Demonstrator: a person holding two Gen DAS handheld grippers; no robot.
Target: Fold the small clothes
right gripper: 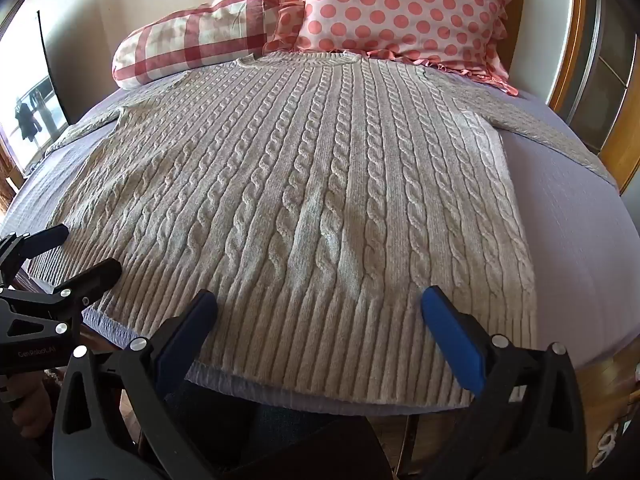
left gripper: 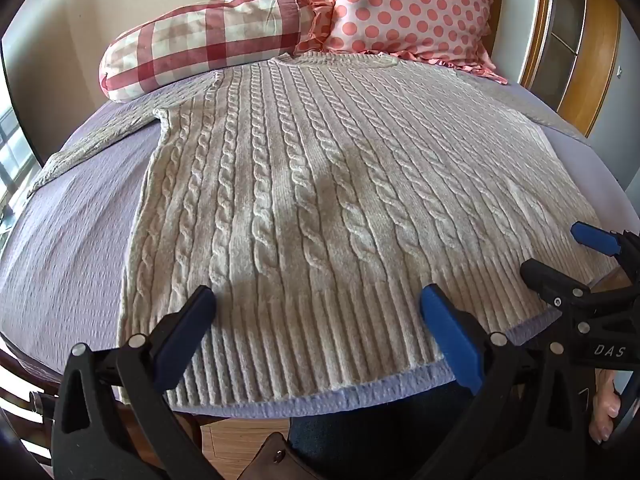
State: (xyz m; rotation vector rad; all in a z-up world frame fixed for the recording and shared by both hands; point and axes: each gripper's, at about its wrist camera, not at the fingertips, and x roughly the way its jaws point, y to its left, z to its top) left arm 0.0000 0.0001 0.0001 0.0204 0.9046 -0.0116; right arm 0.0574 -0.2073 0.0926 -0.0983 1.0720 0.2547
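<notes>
A cream cable-knit sweater (left gripper: 320,184) lies flat on a lavender-covered bed (left gripper: 68,240), hem toward me, collar toward the pillows, sleeves spread to both sides. It also fills the right wrist view (right gripper: 304,200). My left gripper (left gripper: 318,300) is open and empty, hovering over the ribbed hem near its left part. My right gripper (right gripper: 320,300) is open and empty over the hem's right part. The right gripper also shows at the right edge of the left wrist view (left gripper: 560,252). The left gripper shows at the left edge of the right wrist view (right gripper: 84,252).
A red-checked bolster (left gripper: 208,40) and a pink polka-dot pillow (left gripper: 412,8) lie at the bed's head, past the collar. A wooden frame (left gripper: 584,92) stands at the right. A window (right gripper: 32,120) is at the left. The bed's near edge (right gripper: 320,400) lies under the hem.
</notes>
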